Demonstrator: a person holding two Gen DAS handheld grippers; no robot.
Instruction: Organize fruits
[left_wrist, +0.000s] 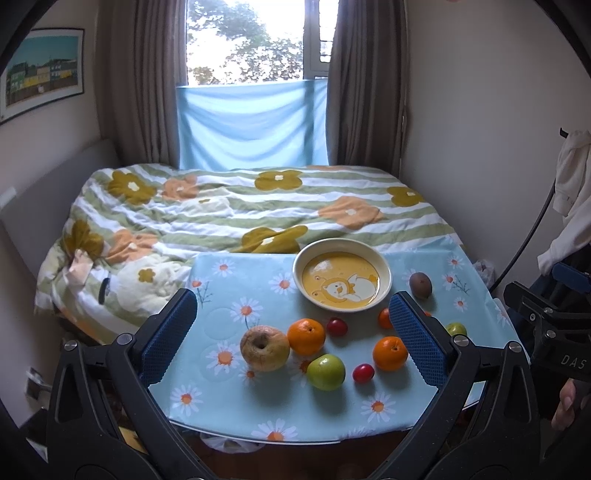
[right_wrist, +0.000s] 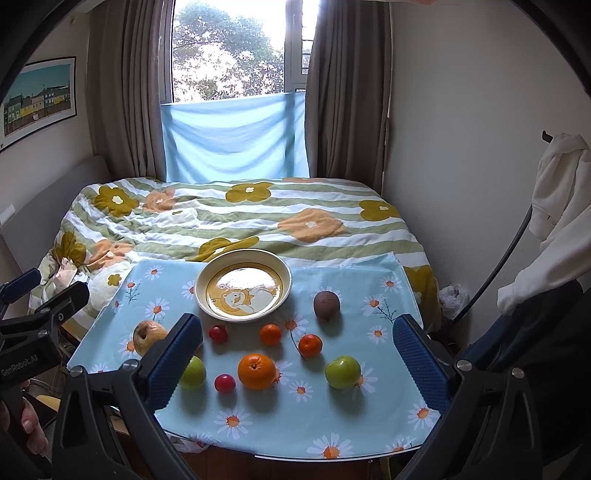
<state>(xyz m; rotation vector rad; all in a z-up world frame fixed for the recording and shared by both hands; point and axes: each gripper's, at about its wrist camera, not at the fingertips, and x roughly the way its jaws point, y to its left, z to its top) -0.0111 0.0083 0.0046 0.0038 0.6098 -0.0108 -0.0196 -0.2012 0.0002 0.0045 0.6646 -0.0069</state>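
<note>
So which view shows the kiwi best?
The right wrist view: the kiwi sits in the open, right of the bowl, nothing covering it. In the left wrist view it is smaller, off toward the edge, just above the left gripper's finger.

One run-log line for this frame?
left gripper open | right gripper open | bowl holds no fruit | fruits loose on table

On the table: 1 bowl (right_wrist: 243, 286), 4 oranges (right_wrist: 256, 371), 2 green apples (right_wrist: 342, 372), 2 red tomatoes (right_wrist: 225, 382), 1 yellowish apple (right_wrist: 147, 335), 1 brown kiwi (right_wrist: 326, 304).
</note>
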